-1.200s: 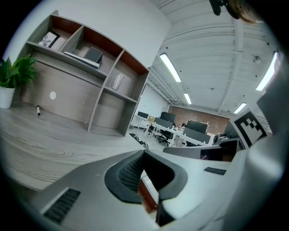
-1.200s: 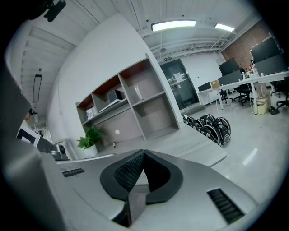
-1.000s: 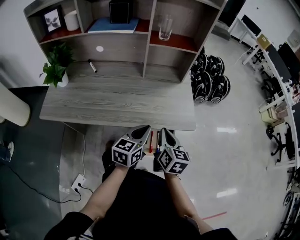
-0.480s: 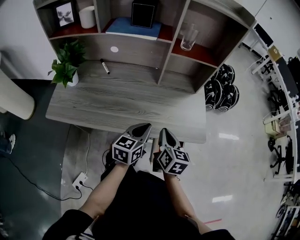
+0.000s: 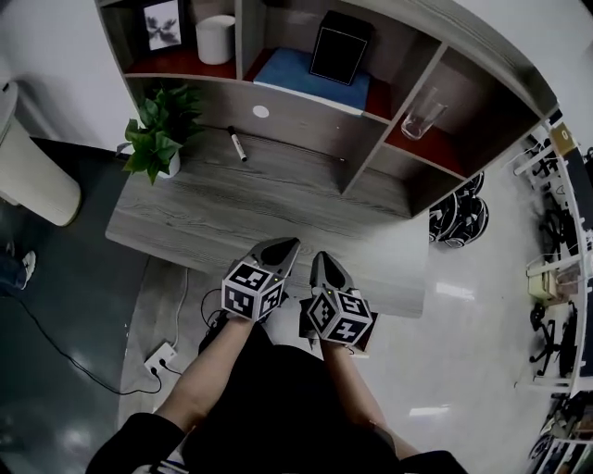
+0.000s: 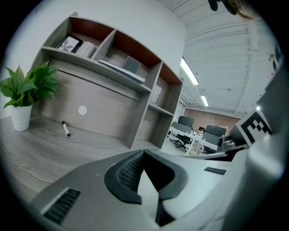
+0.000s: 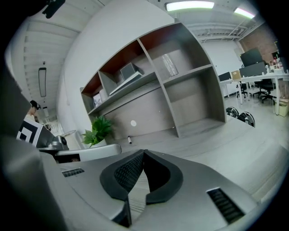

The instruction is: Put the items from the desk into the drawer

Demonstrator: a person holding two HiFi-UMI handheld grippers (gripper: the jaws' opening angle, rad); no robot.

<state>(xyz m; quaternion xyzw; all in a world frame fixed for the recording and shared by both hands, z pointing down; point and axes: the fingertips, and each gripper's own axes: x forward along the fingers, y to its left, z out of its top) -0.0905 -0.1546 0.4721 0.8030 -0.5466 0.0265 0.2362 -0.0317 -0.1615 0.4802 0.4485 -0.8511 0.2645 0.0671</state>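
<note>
A black-and-white marker pen [image 5: 238, 144] lies on the grey wooden desk [image 5: 278, 199], close to the hutch's back panel; it also shows as the pen [image 6: 66, 129] and the pen [image 7: 129, 140]. My left gripper [image 5: 286, 244] and right gripper [image 5: 318, 257] hover side by side at the desk's front edge, far from the pen. Both are shut with nothing between the jaws, as the left gripper [image 6: 143, 154] and right gripper [image 7: 143, 154] show up close. A dark edge of the drawer [image 5: 368, 333] peeks out under the desk beside the right gripper; the rest is hidden.
A potted plant [image 5: 159, 143] stands at the desk's left end. The hutch holds a picture frame [image 5: 162, 25], a white cup [image 5: 215, 39], a black box [image 5: 338, 48] on a blue book [image 5: 306, 85], and a glass [image 5: 419, 116]. A power strip [image 5: 157, 356] lies on the floor.
The head view has swung, so the desk now sits tilted and further right. Both grippers stay shut together at the front edge. The red item seen between them earlier is out of sight.
</note>
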